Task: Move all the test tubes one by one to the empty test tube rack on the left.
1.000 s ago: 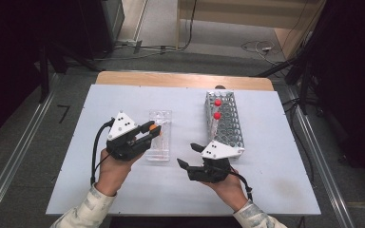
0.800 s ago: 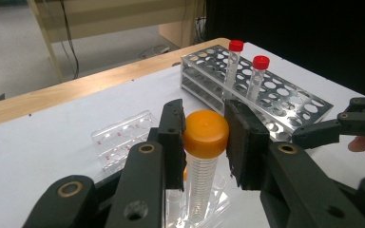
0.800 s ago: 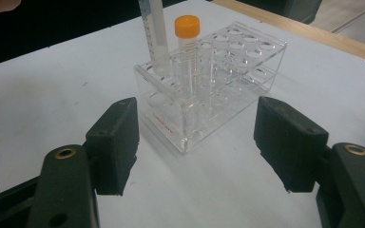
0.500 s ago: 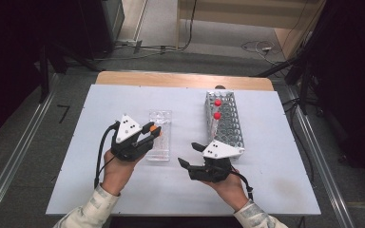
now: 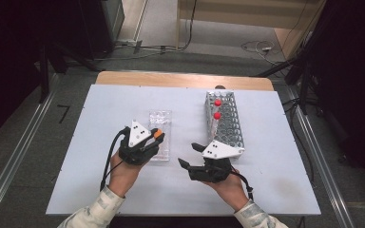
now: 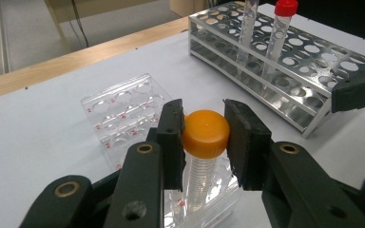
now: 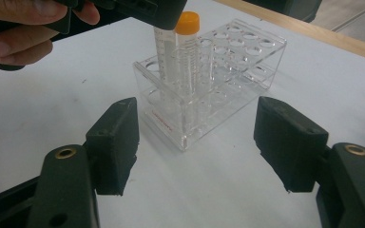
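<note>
— Now, what's changed?
— The left gripper (image 6: 204,137), jaws clamped on the orange-capped tube (image 6: 204,156), has sunk, seating it in the clear rack's (image 6: 123,109) near end.
— And the right gripper (image 7: 199,142)?
— Wide open, empty, beside the metal rack (image 5: 228,123).

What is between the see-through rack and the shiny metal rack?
Only bare white table lies between the clear rack and the metal rack, in the high view.

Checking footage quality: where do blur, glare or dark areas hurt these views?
High view: dark surroundings, evenly lit table. Left gripper view: sharp orange cap, near jaws soft. Right gripper view: clear rack washes pale against the white top, jaws blurred.
</note>
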